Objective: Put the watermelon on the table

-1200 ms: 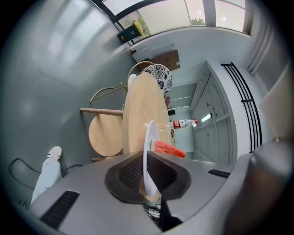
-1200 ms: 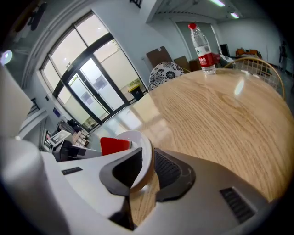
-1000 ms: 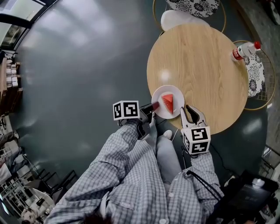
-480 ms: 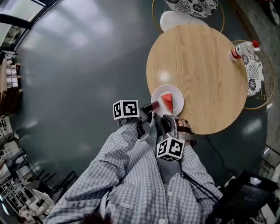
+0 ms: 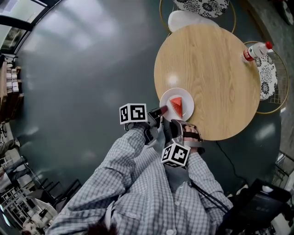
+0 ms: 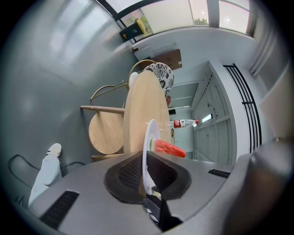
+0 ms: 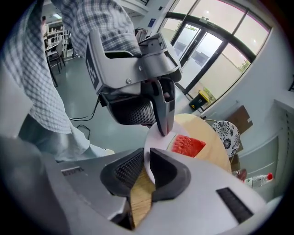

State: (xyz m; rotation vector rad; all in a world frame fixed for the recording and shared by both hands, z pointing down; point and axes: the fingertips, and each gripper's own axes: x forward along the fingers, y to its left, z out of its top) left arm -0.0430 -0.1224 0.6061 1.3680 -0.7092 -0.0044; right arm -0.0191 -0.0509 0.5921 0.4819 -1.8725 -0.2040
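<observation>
A red watermelon slice (image 5: 176,106) lies on a white plate (image 5: 169,97) at the near left edge of the round wooden table (image 5: 211,59). My left gripper (image 5: 161,111) is shut on the plate's left rim; the left gripper view shows the plate (image 6: 147,151) edge-on between its pads, with the slice (image 6: 169,148) beyond. My right gripper (image 5: 178,122) is at the plate's near rim. Its jaws have just been closing, with the rim (image 7: 156,144) between them and a gap still showing beside one pad. The slice (image 7: 187,144) lies just past them.
A water bottle (image 5: 255,53) lies at the table's far right edge. Wire chairs with patterned cushions stand behind (image 5: 202,7) and to the right (image 5: 268,78) of the table. Dark grey floor (image 5: 82,82) spreads to the left. My legs are below the plate.
My right gripper swung from the right of the plate to its near rim, rolled over, and its jaws came around the rim. The left gripper and the plate stayed put.
</observation>
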